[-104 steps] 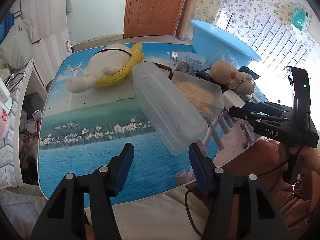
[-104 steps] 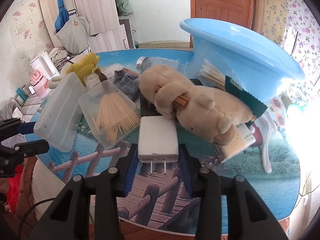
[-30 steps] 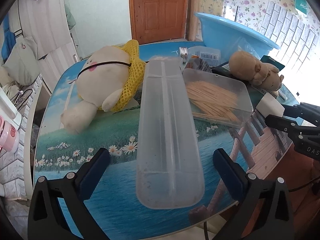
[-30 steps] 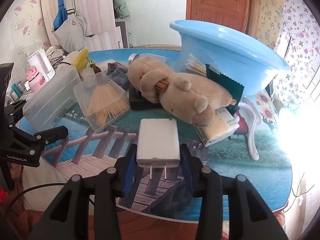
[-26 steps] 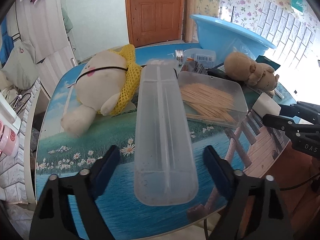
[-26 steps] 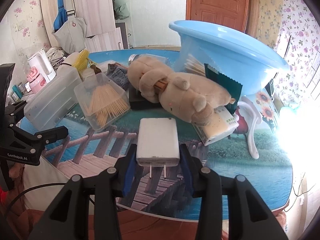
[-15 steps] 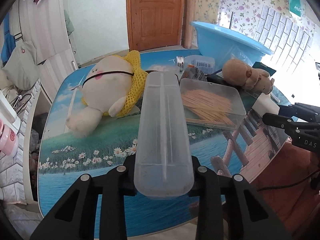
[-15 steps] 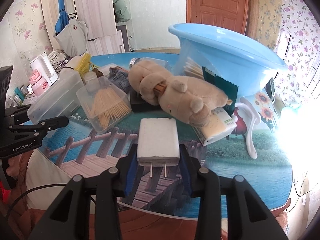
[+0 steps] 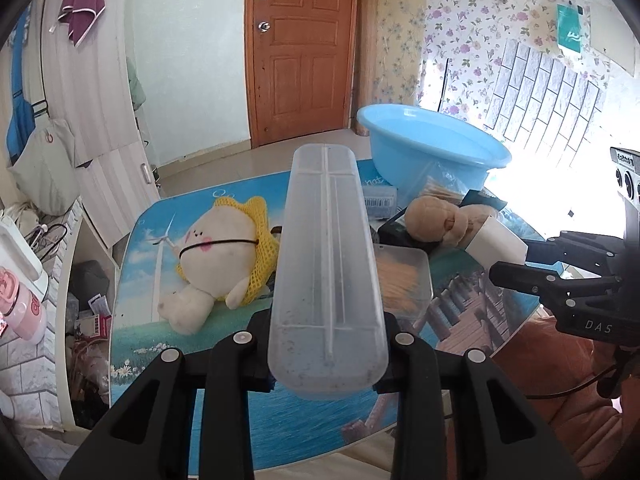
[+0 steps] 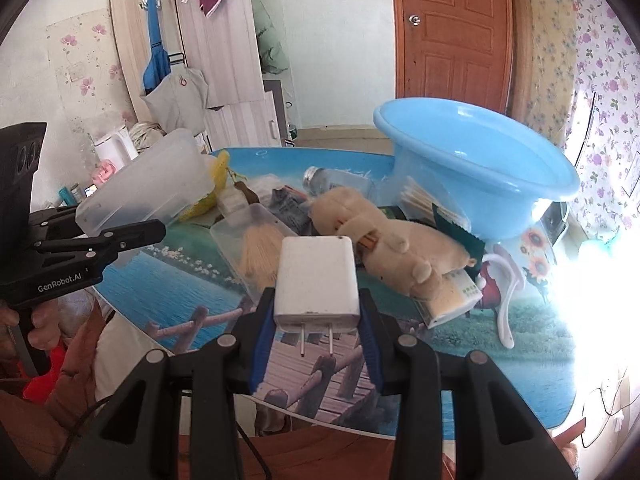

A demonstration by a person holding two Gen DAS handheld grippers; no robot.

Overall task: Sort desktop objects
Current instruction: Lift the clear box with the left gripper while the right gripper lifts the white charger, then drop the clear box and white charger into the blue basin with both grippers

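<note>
At the lower centre of each wrist view, the left tool (image 9: 326, 344) pinched a clear case (image 9: 326, 264) and the right tool (image 10: 316, 320) a white charger (image 10: 316, 280), each best carried level toward the blue basin (image 10: 476, 172).

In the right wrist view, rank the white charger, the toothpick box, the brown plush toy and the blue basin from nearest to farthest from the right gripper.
1. White charger: clamped in the right gripper.
2. Toothpick box and brown plush toy: just beyond the charger, box to the left, plush to the right; too close to call.
3. Blue basin: far right, behind the plush.
</note>
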